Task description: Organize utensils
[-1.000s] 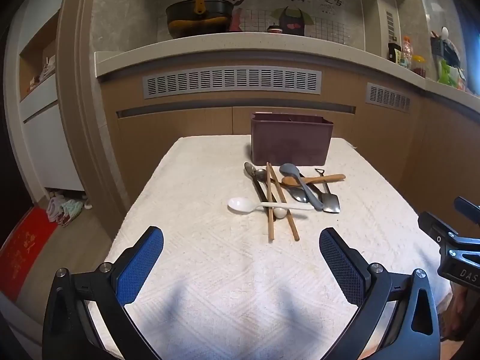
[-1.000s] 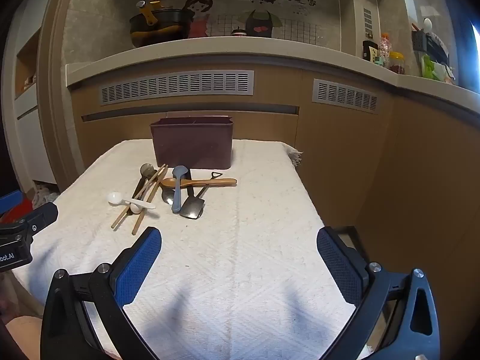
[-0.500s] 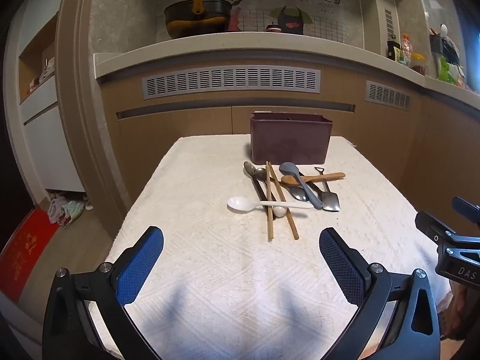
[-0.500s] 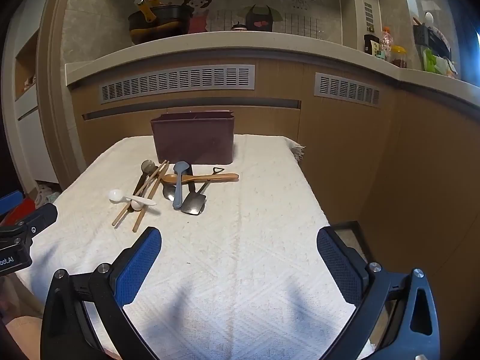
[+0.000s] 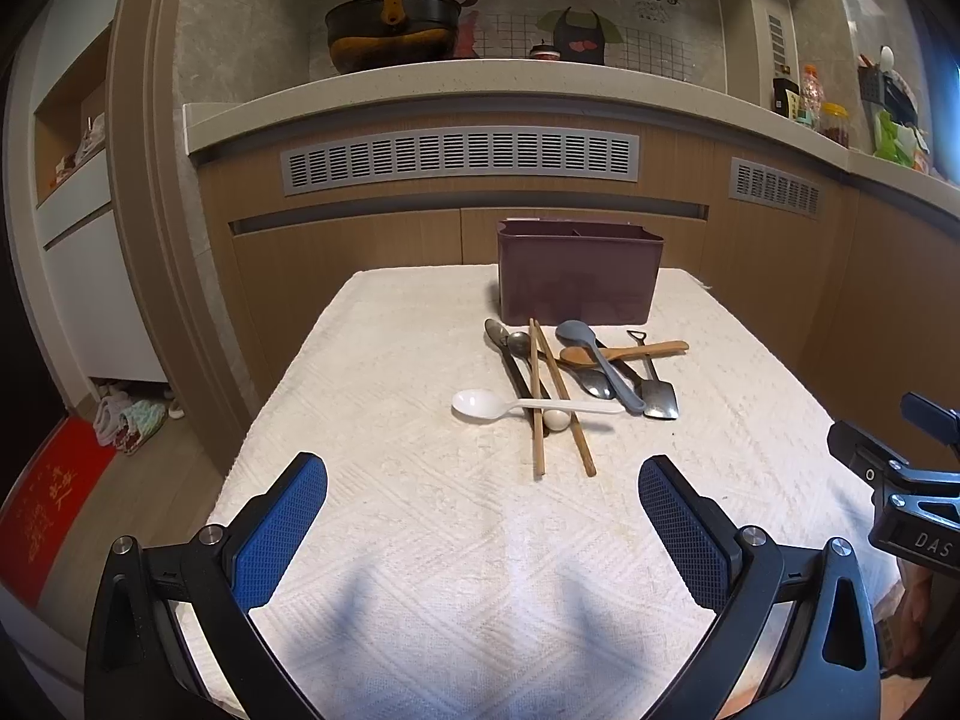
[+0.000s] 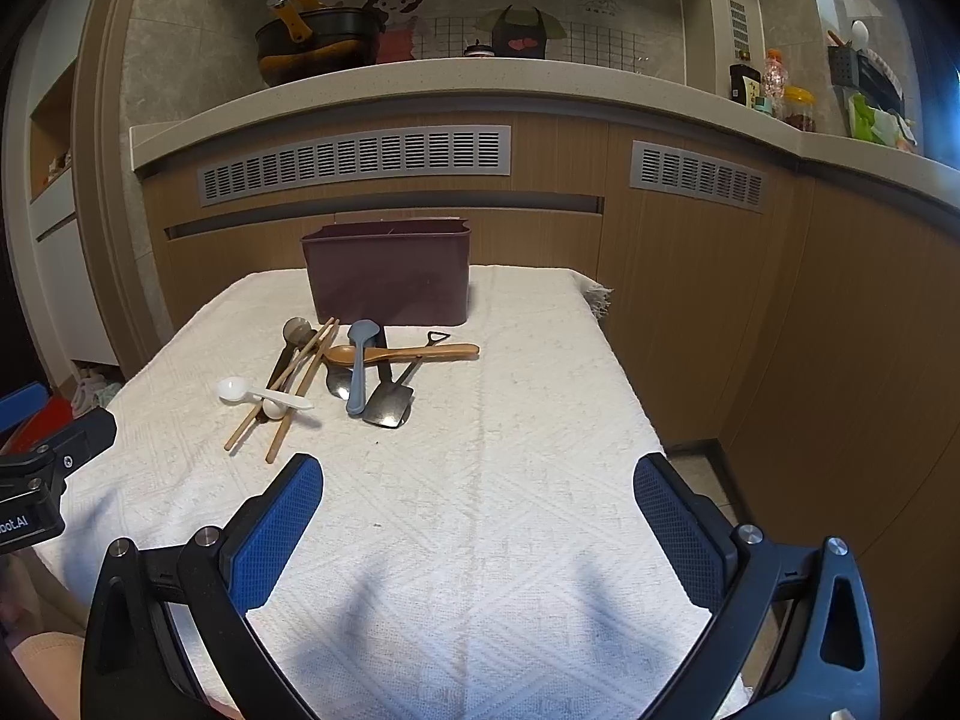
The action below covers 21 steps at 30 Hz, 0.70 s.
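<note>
We hold our left gripper (image 5: 483, 525) and right gripper (image 6: 478, 525) wide apart, empty. The spoons and chopsticks (image 5: 555, 396) lie piled at 12 o'clock before the bin (image 5: 579, 273). Grabbing one could drag others along.

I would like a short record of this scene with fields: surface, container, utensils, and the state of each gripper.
surface: table covered by a white textured cloth
container: dark purple box at the far end of the cloth; its inside is not visible
utensils: loose pile in front of the box, none in it as far as can be seen
items in pile: white plastic spoon, two wooden chopsticks, wooden spoon, grey-blue spoon, small metal spatula
left gripper: open, empty, above the near cloth
right gripper: open, empty
</note>
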### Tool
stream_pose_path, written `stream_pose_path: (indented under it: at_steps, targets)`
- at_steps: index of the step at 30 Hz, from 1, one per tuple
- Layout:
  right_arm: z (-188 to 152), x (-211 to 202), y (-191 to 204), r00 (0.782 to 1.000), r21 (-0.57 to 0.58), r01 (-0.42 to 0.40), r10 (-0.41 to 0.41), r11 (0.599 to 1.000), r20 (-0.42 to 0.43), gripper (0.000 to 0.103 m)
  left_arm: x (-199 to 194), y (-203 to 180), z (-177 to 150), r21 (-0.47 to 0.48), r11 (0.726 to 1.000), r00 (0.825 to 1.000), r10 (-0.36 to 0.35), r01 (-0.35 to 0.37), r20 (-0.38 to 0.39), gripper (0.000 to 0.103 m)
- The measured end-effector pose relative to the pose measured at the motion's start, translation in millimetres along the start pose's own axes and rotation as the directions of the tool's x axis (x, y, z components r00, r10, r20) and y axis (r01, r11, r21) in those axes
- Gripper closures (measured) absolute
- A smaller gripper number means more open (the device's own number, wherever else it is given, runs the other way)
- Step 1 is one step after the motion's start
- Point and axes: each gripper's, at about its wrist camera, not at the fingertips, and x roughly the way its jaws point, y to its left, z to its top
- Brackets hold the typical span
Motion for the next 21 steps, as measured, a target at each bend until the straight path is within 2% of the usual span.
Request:
stream_pose_path:
  at_steps: [21]
  targets:
    - [-0.3, 5.6, -0.5, 1.0, 0.005, -0.009, 0.009, 1.0, -0.017, 0.0, 4.9, 0.1, 0.4, -0.002, 1.0, 1.0, -0.001, 0.001, -0.012, 0.0]
